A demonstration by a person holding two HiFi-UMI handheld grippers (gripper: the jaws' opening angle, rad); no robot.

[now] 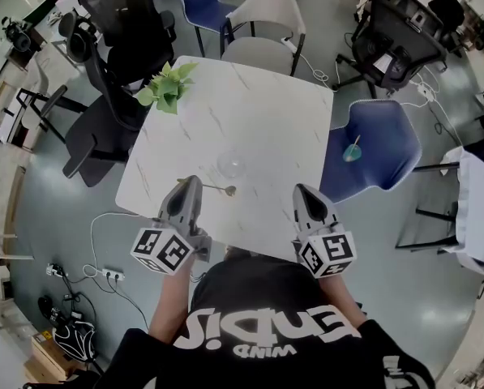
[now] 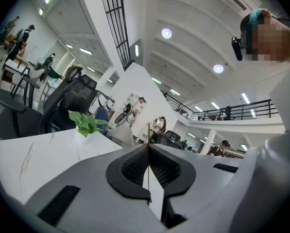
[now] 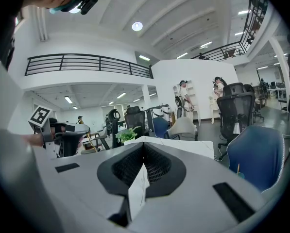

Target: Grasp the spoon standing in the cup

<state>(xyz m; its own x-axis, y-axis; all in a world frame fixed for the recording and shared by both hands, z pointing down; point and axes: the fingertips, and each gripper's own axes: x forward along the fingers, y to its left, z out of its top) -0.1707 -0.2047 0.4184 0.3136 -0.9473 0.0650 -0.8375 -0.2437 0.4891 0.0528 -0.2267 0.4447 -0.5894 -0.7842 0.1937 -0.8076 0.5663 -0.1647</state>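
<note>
Nearest to me, the left gripper [image 1: 186, 183] was clenched on the thin gold handle of the spoon [image 1: 217, 188]. Its own view showed the stem pinched upright between the closed pads [image 2: 148, 149]. From above, the spoon reached sideways from the jaw tips, with its bowl hanging just over the table [image 1: 258, 112], clear of the cup [image 1: 232, 166] and a little nearer to the person. The right gripper [image 1: 306, 191] was level with the left one over the near edge, its jaws closed on nothing [image 3: 143, 152]. I judged the grasp as good as done: the spoon was out of the glass cup, which stood empty just beyond it, and only a steady hold was left. Both grippers sat close to the table's near edge, and the spoon bowl was near the cup, so a careless swing could have knocked the glass. Past the cup the white top lay bare until the small plant [image 1: 167, 87] at the far left corner. A blue chair [image 1: 375, 144] crowded the right side, a black chair [image 1: 112, 96] the left and a grey chair [image 1: 262, 23] the far end.
</note>
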